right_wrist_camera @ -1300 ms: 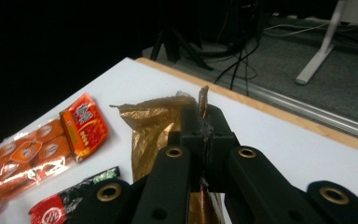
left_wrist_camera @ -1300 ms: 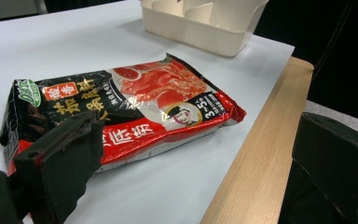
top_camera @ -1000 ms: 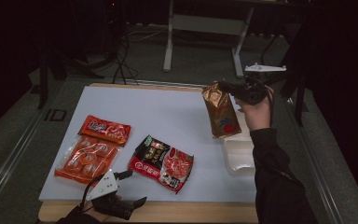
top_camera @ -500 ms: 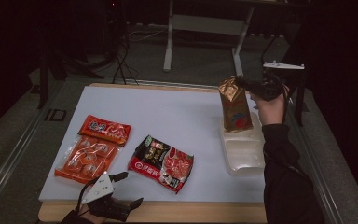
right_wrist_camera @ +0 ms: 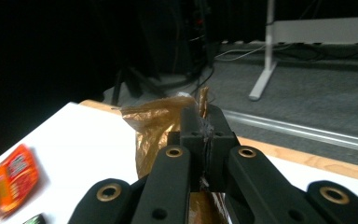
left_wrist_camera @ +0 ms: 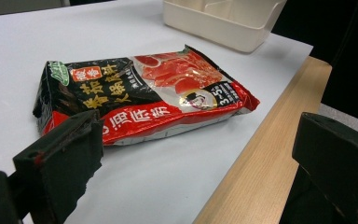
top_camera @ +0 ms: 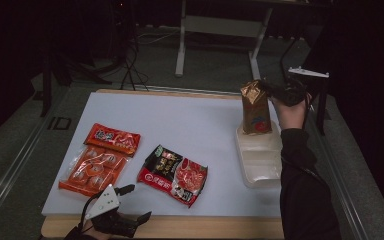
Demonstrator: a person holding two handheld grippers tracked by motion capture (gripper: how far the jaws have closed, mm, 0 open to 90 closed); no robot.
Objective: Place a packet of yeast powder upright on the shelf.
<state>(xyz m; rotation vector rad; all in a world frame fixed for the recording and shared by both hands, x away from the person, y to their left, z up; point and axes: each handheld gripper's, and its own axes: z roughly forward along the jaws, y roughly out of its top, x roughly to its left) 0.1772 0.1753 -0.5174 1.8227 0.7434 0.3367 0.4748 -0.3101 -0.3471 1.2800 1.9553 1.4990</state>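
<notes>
Clearly, in the high view my right gripper (top_camera: 272,91) pinches the brown pouch (top_camera: 255,108) by its crimped top at upper right, its base over the white tray (top_camera: 260,167), whose compartments look empty. In the right gripper view the foil (right_wrist_camera: 156,126) looks light, crinkly and soft. In the left gripper view my left gripper (left_wrist_camera: 191,163) gapes, empty.

White-topped table (top_camera: 195,120): snack packets (top_camera: 172,175), tray (top_camera: 260,165).
</notes>
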